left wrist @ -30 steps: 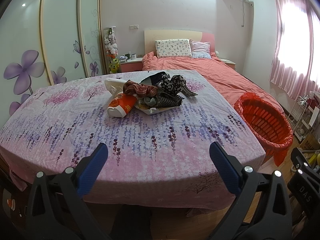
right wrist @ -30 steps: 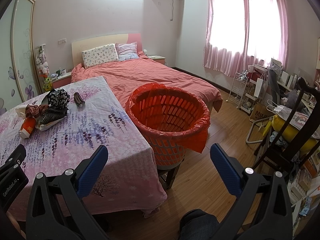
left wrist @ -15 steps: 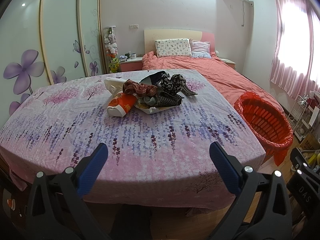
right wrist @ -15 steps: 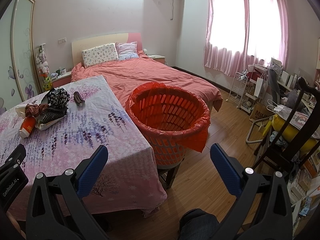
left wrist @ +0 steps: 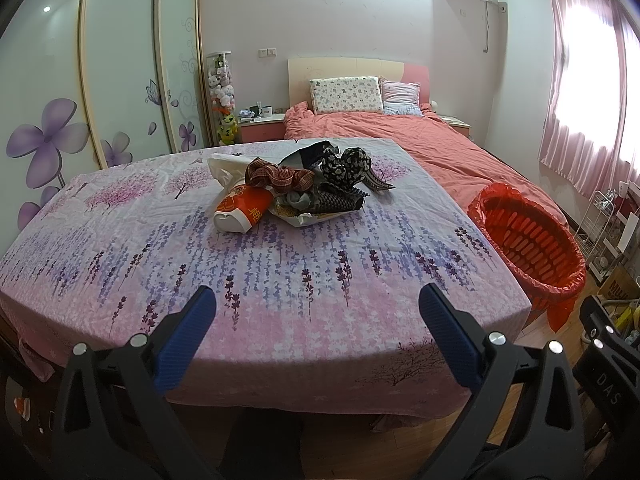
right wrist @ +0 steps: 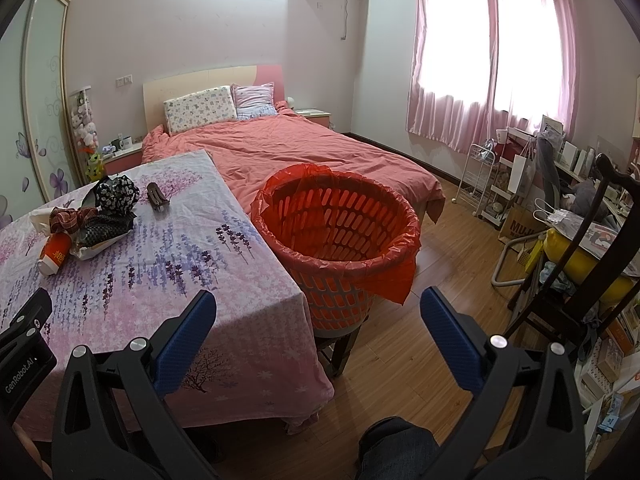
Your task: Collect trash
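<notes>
A heap of trash point(left wrist: 296, 192) lies near the far middle of the table with the floral cloth point(left wrist: 260, 272): a red and white cup point(left wrist: 242, 211), checked and spotted fabric scraps, a white bag, a dark hair clip point(left wrist: 378, 183). The same trash heap point(right wrist: 94, 216) shows at the left of the right wrist view. An orange basket lined with a red bag point(right wrist: 336, 232) stands off the table's right edge; the basket point(left wrist: 528, 240) is empty as far as I see. My left gripper point(left wrist: 316, 300) hangs open over the table's near edge. My right gripper point(right wrist: 318, 304) is open, facing the basket.
A bed with a pink cover point(right wrist: 304, 152) lies beyond the table. Wardrobe doors with purple flowers point(left wrist: 80, 92) line the left wall. A white rack point(right wrist: 488, 180), bags and a dark wooden chair point(right wrist: 580, 264) crowd the right side. Wooden floor point(right wrist: 412, 340) lies between basket and chair.
</notes>
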Demonstrator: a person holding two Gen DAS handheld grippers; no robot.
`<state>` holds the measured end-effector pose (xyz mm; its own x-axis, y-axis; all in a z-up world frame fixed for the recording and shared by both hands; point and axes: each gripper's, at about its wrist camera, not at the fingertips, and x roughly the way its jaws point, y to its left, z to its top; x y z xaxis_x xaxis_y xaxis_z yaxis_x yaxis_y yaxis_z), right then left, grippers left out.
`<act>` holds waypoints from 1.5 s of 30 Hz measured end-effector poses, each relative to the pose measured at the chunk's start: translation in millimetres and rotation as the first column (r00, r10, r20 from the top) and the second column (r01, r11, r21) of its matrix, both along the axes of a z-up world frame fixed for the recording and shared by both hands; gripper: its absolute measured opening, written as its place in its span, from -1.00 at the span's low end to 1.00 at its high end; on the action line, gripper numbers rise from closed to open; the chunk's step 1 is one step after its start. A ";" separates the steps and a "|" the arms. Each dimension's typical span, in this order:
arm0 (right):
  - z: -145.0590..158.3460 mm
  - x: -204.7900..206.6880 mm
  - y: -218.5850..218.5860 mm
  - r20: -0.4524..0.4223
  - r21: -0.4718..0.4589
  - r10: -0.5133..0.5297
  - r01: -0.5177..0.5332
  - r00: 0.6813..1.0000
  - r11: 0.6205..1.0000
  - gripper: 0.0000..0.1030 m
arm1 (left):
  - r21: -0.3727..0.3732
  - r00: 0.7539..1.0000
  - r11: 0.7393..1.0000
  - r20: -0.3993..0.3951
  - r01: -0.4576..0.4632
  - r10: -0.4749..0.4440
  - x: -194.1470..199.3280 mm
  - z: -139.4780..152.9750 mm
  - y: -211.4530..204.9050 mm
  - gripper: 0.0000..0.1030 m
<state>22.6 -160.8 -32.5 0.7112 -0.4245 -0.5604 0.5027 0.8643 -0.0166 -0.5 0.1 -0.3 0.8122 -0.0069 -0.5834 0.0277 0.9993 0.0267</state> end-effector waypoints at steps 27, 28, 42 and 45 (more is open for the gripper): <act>-4.5 77.3 17.6 0.032 0.058 0.157 -0.159 0.987 0.986 0.96 | -0.021 0.990 0.995 -0.106 -0.094 0.092 145.2 -26.9 116.5 0.93; -3.4 82.5 19.8 0.032 0.059 0.165 -0.167 0.986 0.984 0.96 | -0.027 0.990 0.996 -0.118 -0.087 0.083 152.1 -29.7 118.6 0.93; 1.9 162.6 67.4 0.035 0.069 0.359 -0.360 0.933 0.930 0.96 | -0.048 0.969 0.999 -0.247 -0.022 0.010 229.2 -66.1 123.7 0.76; -0.8 186.8 74.6 0.031 0.080 0.406 -0.407 0.913 0.910 0.94 | -0.052 0.965 0.999 -0.263 -0.015 0.001 237.5 -71.1 125.2 0.69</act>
